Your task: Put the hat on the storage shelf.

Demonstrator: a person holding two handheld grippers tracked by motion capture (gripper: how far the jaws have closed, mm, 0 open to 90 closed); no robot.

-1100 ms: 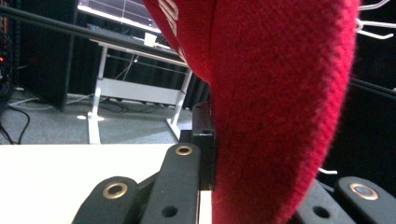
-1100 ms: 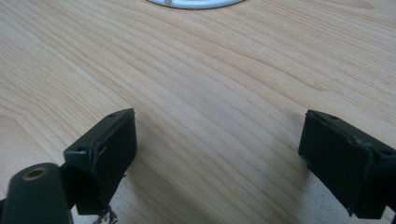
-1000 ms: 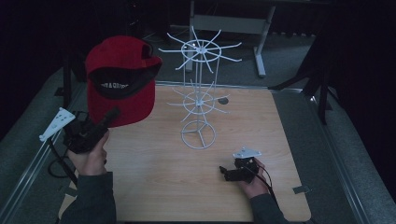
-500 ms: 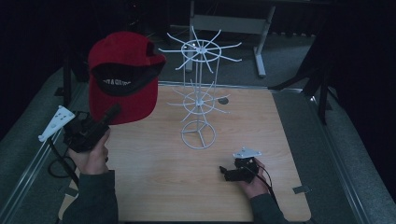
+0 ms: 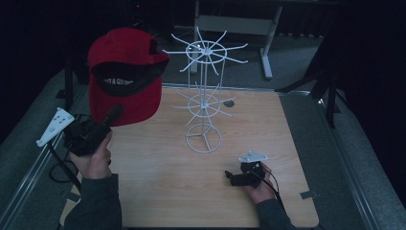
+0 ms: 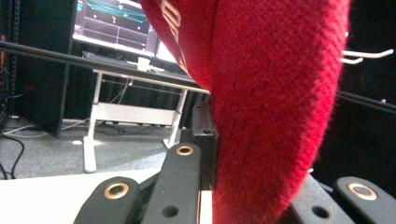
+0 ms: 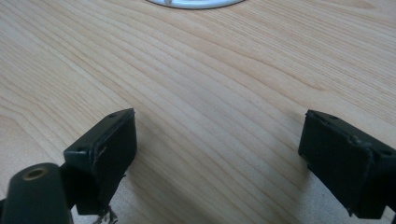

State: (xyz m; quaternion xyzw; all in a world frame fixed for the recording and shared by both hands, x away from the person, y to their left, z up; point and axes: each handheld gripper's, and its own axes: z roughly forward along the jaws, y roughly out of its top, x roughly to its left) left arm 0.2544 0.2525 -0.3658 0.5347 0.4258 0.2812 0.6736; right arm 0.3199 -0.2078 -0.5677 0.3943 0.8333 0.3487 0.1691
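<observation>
Above the wooden table (image 5: 158,191), the left claw (image 5: 115,114) clamps a red cap (image 5: 125,76) upright, opening facing the camera.

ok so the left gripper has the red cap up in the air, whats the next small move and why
Probably carry the cap right toward the upper hooks of the white wire rack. The left gripper is shut on its edge, it hangs left of the rack, and the right gripper rests open on the table.
</observation>
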